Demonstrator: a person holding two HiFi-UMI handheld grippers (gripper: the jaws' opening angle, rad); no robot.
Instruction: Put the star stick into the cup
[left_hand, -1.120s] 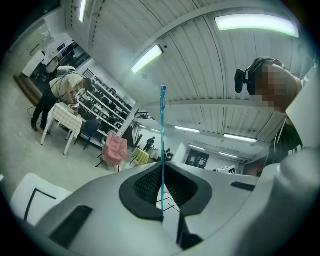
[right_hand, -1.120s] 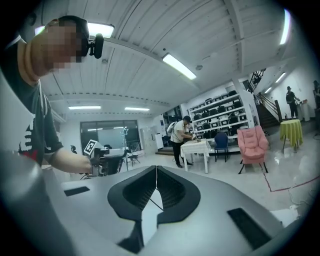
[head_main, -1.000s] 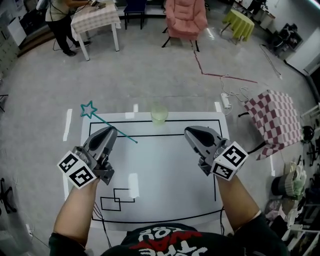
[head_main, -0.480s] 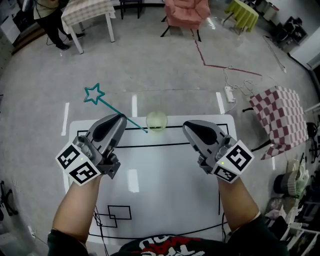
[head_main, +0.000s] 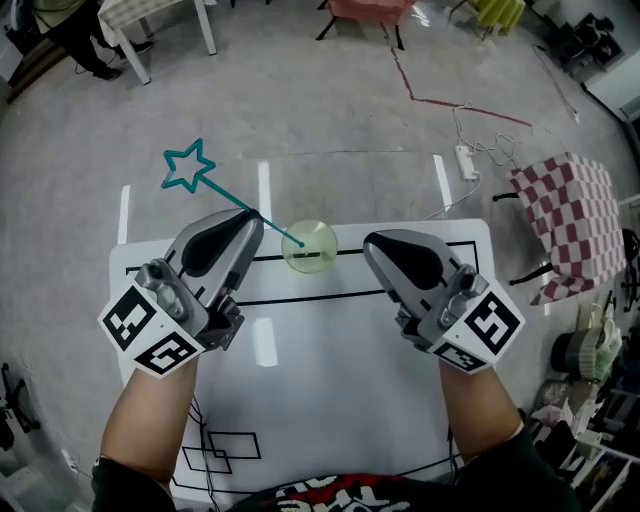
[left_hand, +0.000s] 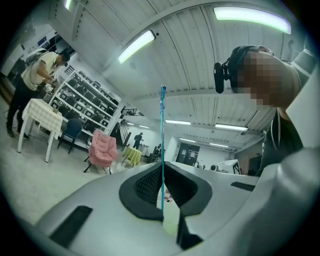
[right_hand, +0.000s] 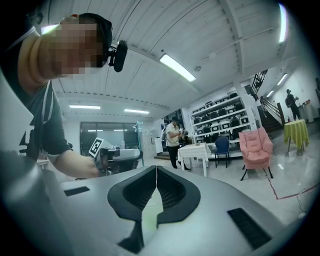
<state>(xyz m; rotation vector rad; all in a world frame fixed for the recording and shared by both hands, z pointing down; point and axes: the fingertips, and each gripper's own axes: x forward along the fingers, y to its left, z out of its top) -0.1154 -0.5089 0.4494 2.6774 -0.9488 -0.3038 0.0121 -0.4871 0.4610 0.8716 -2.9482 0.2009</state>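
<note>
Left gripper (head_main: 252, 216) clenched on the teal star stick (head_main: 232, 198), star end raised over the grey floor (head_main: 330, 90), lower tip over the mouth of the pale green cup (head_main: 309, 246). The cup stands at the far edge of the white tabletop (head_main: 330, 370), on its black outline (head_main: 300, 297). Right gripper (head_main: 372, 246) beside the cup, jaws closed together on nothing. A checked table (head_main: 565, 215) and a pink armchair (left_hand: 102, 149) stand beyond.

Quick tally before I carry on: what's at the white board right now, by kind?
star stick: 1
cup: 1
grippers: 2, the left gripper and the right gripper
Total: 4
</note>
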